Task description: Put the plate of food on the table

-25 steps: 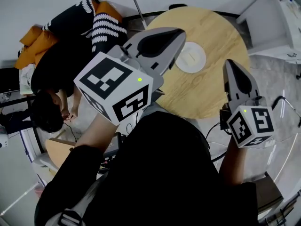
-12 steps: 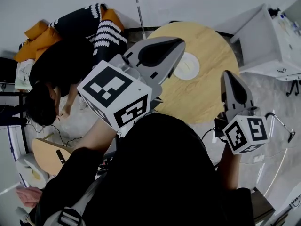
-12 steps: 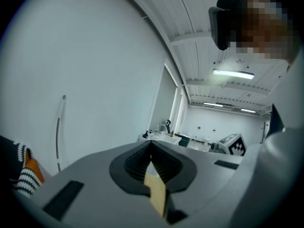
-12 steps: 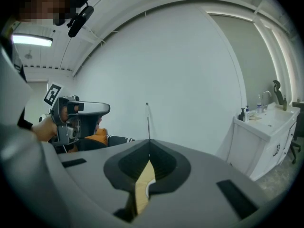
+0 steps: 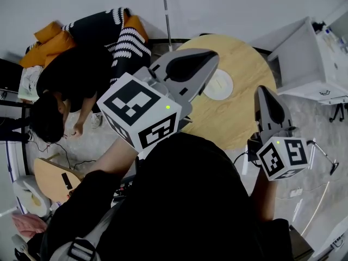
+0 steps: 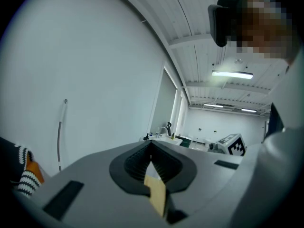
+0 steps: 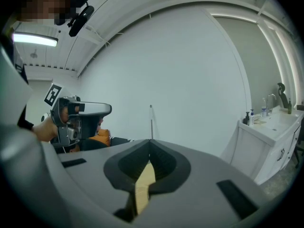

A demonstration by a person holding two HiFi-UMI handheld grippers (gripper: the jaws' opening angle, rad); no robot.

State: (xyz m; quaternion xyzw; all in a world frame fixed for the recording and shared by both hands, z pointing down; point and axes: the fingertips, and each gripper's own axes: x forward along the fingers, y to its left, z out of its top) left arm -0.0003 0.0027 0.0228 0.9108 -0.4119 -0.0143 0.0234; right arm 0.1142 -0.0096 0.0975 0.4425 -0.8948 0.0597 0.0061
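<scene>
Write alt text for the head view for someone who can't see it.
Seen from above: the left hand-held gripper and right hand-held gripper, both shut and empty, held up before a round wooden table with a white plate on it. A person crouches at left; a white cabinet stands at right.

Clothing: black short-sleeved shirt (image 5: 185,200)
My left gripper (image 5: 209,58): smooth grey plastic, with white cube with black square markers (image 5: 142,113) and small green light (image 5: 168,107)
My right gripper (image 5: 266,94): same grey plastic, same kind of cube

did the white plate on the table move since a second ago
No. The white plate sits in the same spot near the middle of the round wooden table; only the head view's framing shifted.
</scene>
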